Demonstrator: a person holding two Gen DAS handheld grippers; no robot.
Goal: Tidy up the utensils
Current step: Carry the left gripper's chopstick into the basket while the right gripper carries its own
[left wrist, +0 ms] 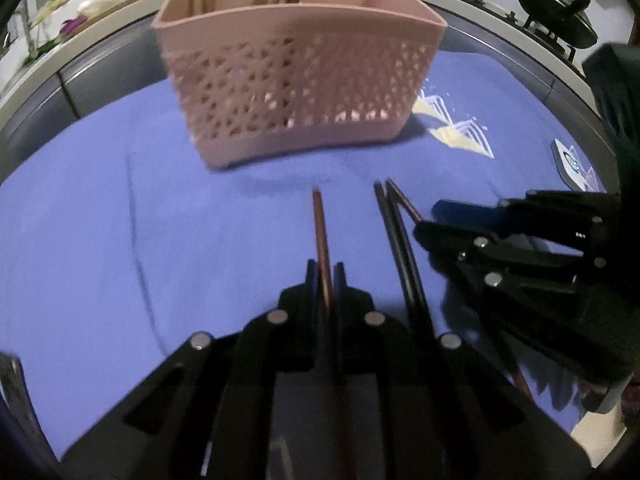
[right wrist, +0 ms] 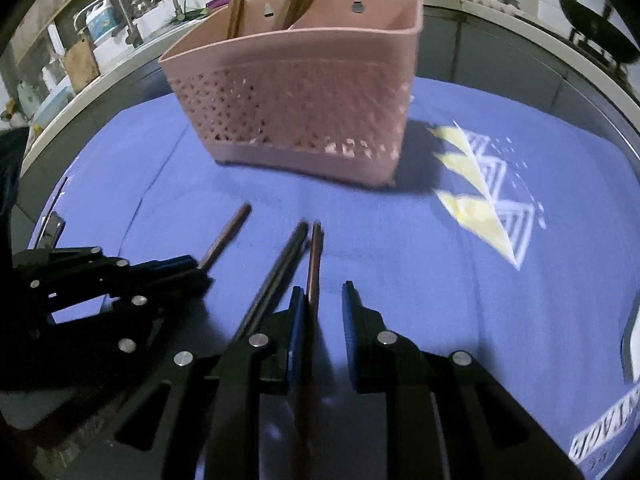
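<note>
Left wrist: left gripper [left wrist: 327, 276] hides brown chopstick's [left wrist: 320, 220] near end.

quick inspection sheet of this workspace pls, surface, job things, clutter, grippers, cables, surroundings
surface: blue cloth with a white and yellow print, a few creases.
job's things: pink perforated utensil holder standing upright, chopsticks already in its left and middle compartments, the right one looks empty. One brown chopstick between the left fingers; a dark pair and a brown chopstick lie on the cloth.
clutter: small white card at the cloth's right edge.
grippers: left gripper shut on the brown chopstick; right gripper open, the other brown chopstick against its left finger.
cables: nothing seen.
surroundings: wok and lidded pan on a stove; sink tap and bottles.
</note>
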